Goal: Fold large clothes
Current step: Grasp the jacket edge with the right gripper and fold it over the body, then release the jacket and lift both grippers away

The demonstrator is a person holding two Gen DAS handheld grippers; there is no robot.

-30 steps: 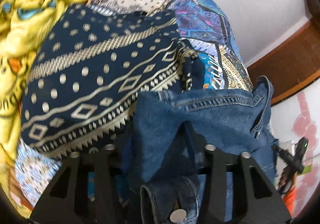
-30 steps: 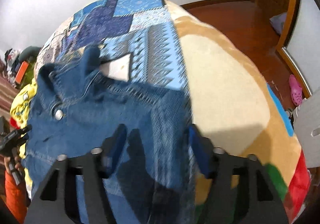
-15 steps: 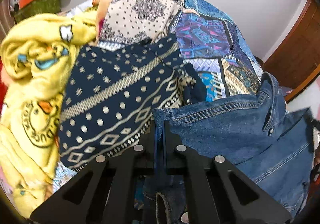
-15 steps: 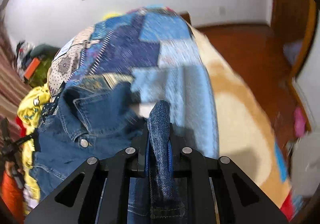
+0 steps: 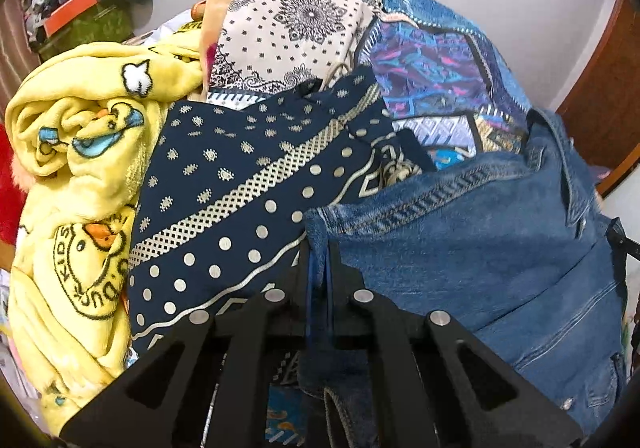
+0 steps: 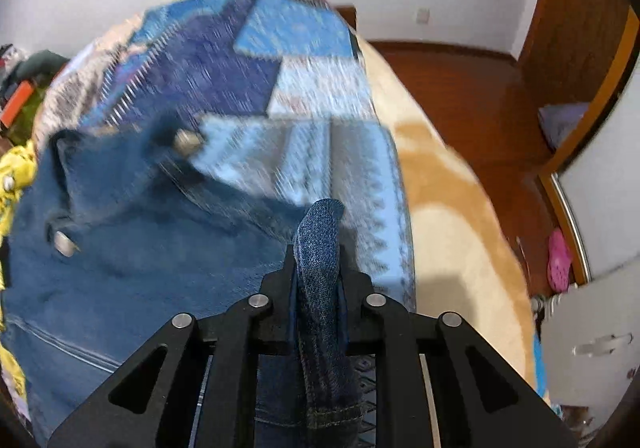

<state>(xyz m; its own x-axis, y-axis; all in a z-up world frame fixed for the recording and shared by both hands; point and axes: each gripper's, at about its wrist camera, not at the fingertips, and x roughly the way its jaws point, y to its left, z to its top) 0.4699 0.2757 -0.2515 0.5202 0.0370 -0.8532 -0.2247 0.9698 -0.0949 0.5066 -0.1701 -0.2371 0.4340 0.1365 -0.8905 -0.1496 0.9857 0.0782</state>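
Left wrist: both tools, left tool [image 5: 319, 264] and right tool [image 6: 317, 268], clenched on denim jacket [image 5: 480, 248] edges.

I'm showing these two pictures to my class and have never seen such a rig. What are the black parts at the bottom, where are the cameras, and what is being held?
A person holds a two-finger claw in each hand; each has a camera looking along its fingers. The left claw and right claw are both shut on a denim jacket, pinching its cloth. It lies on a patchwork bedspread, beside a navy patterned garment and a yellow duck blanket. The right view is blurred.
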